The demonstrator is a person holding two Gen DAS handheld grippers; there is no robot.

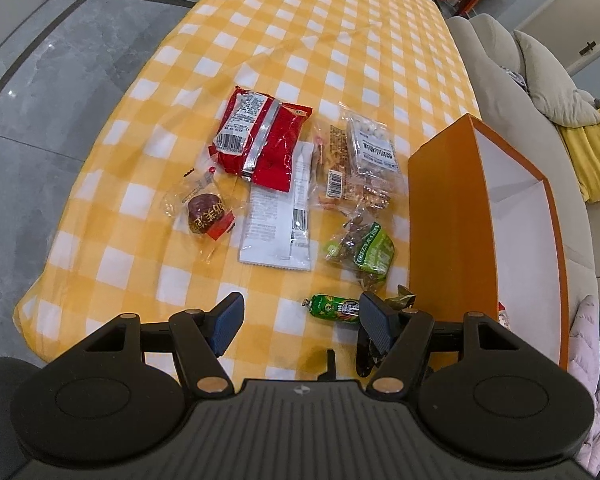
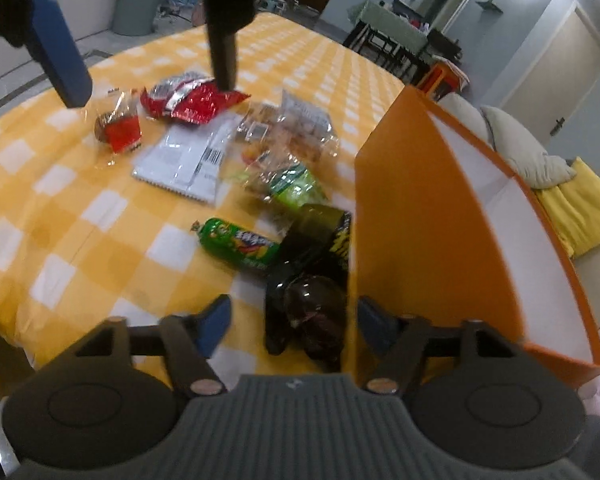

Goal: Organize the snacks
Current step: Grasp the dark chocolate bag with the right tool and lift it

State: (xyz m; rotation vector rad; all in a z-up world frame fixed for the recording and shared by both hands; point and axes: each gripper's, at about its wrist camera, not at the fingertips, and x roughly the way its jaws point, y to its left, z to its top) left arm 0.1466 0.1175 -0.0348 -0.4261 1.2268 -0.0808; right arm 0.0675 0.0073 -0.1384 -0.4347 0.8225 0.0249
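Left wrist view: left gripper (image 1: 300, 320) hangs wide-jawed, empty, above the yellow-checked tablecloth (image 1: 140, 196); snack packets lie left of the open orange cardboard box (image 1: 448, 216). Right gripper (image 2: 294, 322), jaws spread, straddles a dark glossy wrapped snack (image 2: 312, 312) hard against the box wall; closing could catch the wall or squirt the slick wrapper aside

Orange box (image 1: 448, 216) walls the right, snack pile (image 1: 300, 184) mid-table, left cloth (image 1: 112, 184) bare

Both wrist views downward; shared snacks (image 1: 276, 184), box (image 2: 432, 216)
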